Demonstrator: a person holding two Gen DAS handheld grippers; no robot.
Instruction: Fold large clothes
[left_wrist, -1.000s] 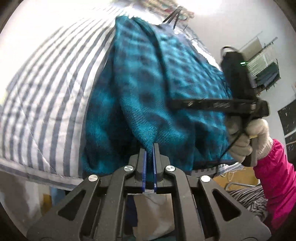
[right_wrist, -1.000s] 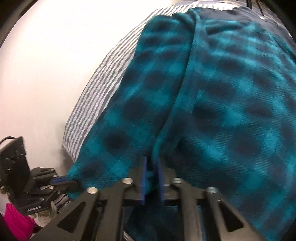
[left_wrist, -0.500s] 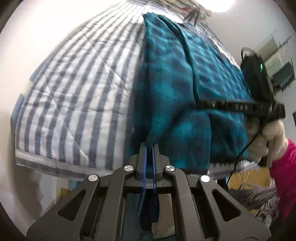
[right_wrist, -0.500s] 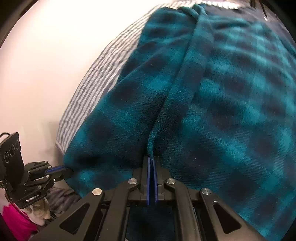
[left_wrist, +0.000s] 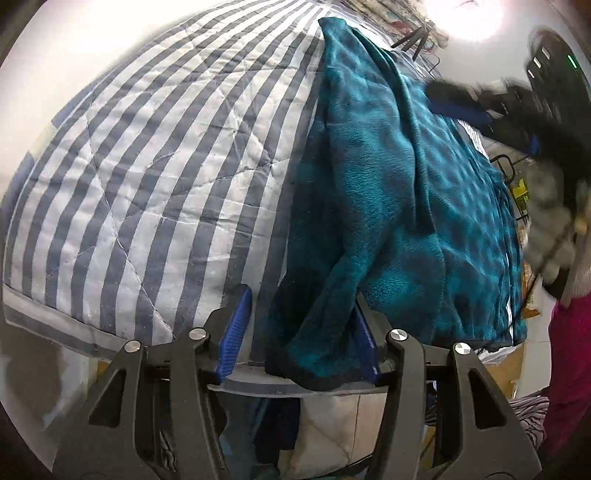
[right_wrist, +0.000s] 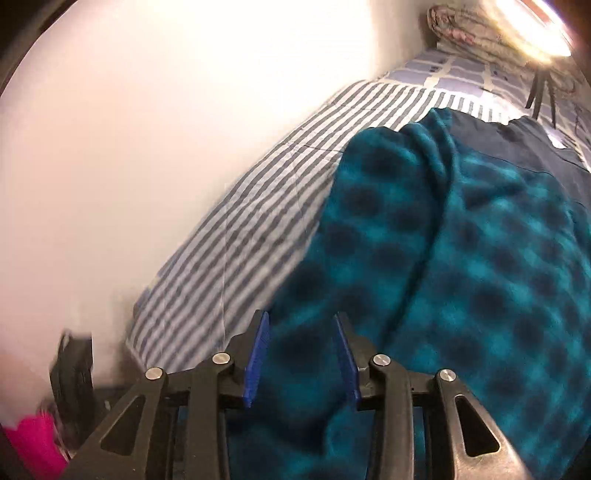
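Both hand-held grippers, left (left_wrist: 299, 332) and right (right_wrist: 301, 354), gape around the teal plaid fleece garment (left_wrist: 388, 192) on the striped quilted bed (left_wrist: 166, 166). Withdraw straight back, avoiding snagging the hem.

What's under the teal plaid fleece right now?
The teal fleece lies on the striped quilt, which shows bare to its left. In the right wrist view a dark navy cloth shows past its far edge. Anything beneath its middle is covered.
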